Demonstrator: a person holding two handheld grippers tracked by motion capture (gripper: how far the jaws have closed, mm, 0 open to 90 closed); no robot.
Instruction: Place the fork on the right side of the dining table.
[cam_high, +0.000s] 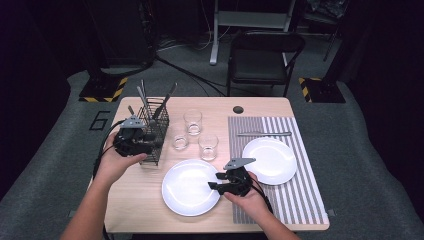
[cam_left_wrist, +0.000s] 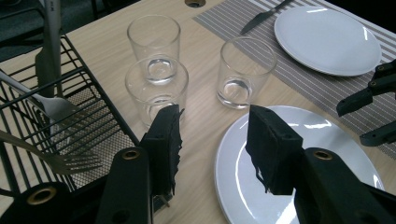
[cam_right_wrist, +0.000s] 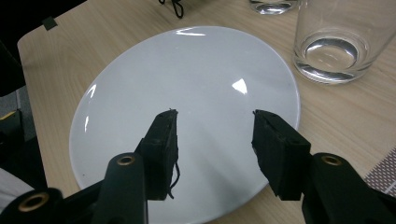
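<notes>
Right tool (cam_high: 214, 181) sits at the lower middle of the high view, jaws apart with nothing between them, over the right edge of the near white plate (cam_high: 189, 187). Right gripper view: both pads hang above the plate surface, plate spanning most of the frame; can't tell whether they touch it. One glass (cam_right_wrist: 337, 39) stands at the upper right there, just beside the plate rim, apart from it.

Left tool (cam_high: 146, 142) is at the left of the high view, up against the black wire cutlery basket (cam_high: 156, 131), jaws apart and gripping nothing. Left gripper view: left pad is just beside the basket wall, right pad is over the near plate's rim, bare worktop (cam_left_wrist: 201, 154) between them. Forks (cam_left_wrist: 60, 112) lie inside the basket at the left of that frame, tines toward the tool. Cutlery handles stick up out of the basket top in the high view.

Three glasses stand upright in a cluster at frame centre, between basket and striped placemat (cam_high: 305, 190): one far (cam_high: 192, 122), one left (cam_high: 180, 140), one right (cam_high: 208, 146). All look empty.

Second white plate (cam_high: 269, 160) lies on the placemat, right of centre. Knife (cam_high: 264, 133) lies flat on the placemat above it, apart from the plate.
</notes>
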